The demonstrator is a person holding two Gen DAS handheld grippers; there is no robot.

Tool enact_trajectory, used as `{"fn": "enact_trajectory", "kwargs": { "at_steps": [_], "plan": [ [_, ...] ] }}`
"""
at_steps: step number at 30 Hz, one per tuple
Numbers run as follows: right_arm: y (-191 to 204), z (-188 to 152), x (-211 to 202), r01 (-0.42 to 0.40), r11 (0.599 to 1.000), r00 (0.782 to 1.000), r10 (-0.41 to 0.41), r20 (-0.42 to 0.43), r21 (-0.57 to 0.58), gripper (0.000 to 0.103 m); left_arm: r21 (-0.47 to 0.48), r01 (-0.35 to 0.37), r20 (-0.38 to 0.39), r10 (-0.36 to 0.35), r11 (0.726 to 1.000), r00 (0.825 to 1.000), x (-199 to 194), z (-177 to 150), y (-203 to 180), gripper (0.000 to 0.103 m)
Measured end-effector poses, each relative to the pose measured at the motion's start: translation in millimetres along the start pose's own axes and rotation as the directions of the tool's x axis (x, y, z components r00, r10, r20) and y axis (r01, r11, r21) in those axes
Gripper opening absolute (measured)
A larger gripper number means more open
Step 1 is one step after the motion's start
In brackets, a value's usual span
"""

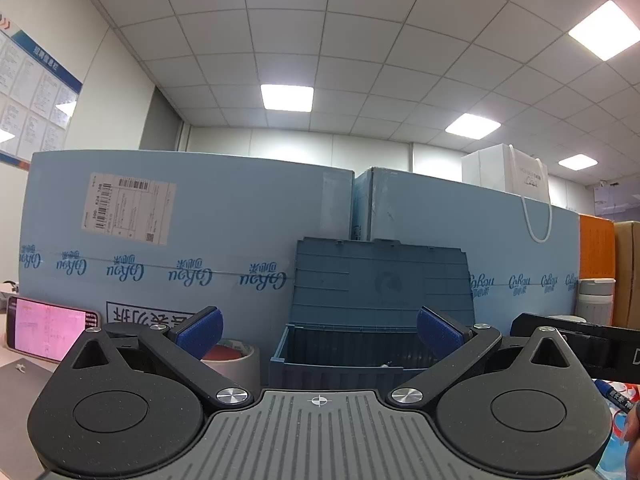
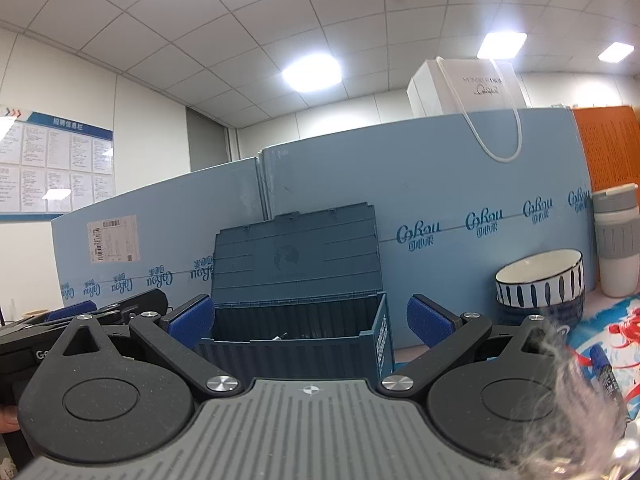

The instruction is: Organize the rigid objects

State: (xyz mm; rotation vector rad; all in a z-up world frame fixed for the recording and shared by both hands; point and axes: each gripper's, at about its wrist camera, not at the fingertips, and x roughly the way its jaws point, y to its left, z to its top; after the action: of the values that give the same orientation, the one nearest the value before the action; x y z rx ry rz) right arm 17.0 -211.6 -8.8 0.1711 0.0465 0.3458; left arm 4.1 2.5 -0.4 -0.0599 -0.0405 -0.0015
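Left gripper (image 1: 319, 330) jaws spread wide, blue ribbed pads (image 1: 202, 330) holding nothing. Right gripper (image 2: 310, 320) likewise wide apart and empty. Straight ahead of both — a ribbed blue plastic bin (image 1: 340, 354), hinged lid upright against smooth pale-blue cartons (image 1: 192, 216). Tape roll (image 1: 232, 356) just left of the bin; stacked ceramic bowls (image 2: 540, 286) and blue marker (image 2: 606, 374) to its right.

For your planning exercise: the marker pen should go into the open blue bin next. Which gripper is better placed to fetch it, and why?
Probably the right gripper. The marker lies beside its right finger, near the bowls. For the left gripper it sits far off at the right edge. Both are open and face the bin.
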Motion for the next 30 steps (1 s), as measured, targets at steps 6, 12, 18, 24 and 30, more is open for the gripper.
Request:
{"fn": "enact_trajectory", "kwargs": {
  "at_steps": [6,12,18,24,30],
  "plan": [
    [5,-2,-3,-0.003,1.0,1.0,0.003,0.014,-0.023,0.103,0.008,0.002,-0.005,-0.002,1.0,1.0,1,0,-2,0.103],
    [0,0,-2,0.003,1.0,1.0,-0.003,-0.001,0.016,0.103,0.007,0.006,-0.006,-0.006,1.0,1.0,1,0,-1,0.103],
    [-8,1,-6,0.029,0.998,1.0,-0.029,0.01,0.052,0.103,0.005,0.005,-0.004,-0.005,1.0,1.0,1,0,-1,0.103],
    [-6,1,-8,0.053,0.998,0.998,-0.053,0.017,0.039,0.103,0.0,0.018,0.031,-0.018,1.0,0.999,-5,1,-1,0.103],
    [-10,4,-19,0.096,0.994,0.994,-0.098,0.043,0.062,0.103,0.024,-0.04,0.122,0.037,0.999,0.992,-20,3,-9,0.103]
  ]
}}
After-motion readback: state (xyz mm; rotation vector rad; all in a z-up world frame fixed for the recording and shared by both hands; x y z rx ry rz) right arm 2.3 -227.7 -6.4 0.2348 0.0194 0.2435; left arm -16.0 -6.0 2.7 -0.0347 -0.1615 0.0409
